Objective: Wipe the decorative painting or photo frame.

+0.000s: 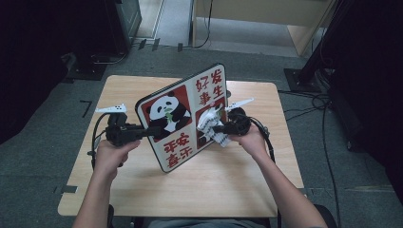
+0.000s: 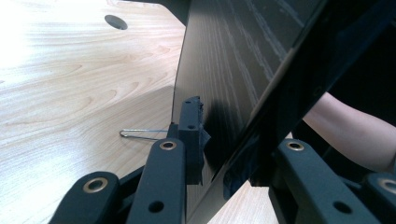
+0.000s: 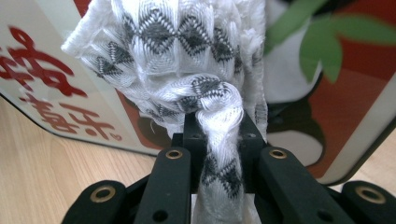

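A panda board (image 1: 209,85) with red characters stands tilted on its lower edge on the wooden table (image 1: 223,180). My left gripper (image 1: 154,130) is shut on the board's left edge. In the left gripper view the jaws of that gripper (image 2: 224,154) clamp the board's dark wood-grain back (image 2: 233,60). My right gripper (image 1: 217,128) is shut on a white cloth (image 1: 209,124) with a black zigzag pattern, held against the board's printed face. Seen from the right gripper (image 3: 219,130), the bunched cloth (image 3: 173,51) rises from the jaws in front of the board (image 3: 46,84).
A thin wire loop (image 2: 140,134) lies on the table behind the board, and a round hole (image 2: 116,21) sits farther off. Cables (image 1: 309,102) run over the grey floor to the right. A wooden cabinet (image 1: 266,14) stands beyond the table.
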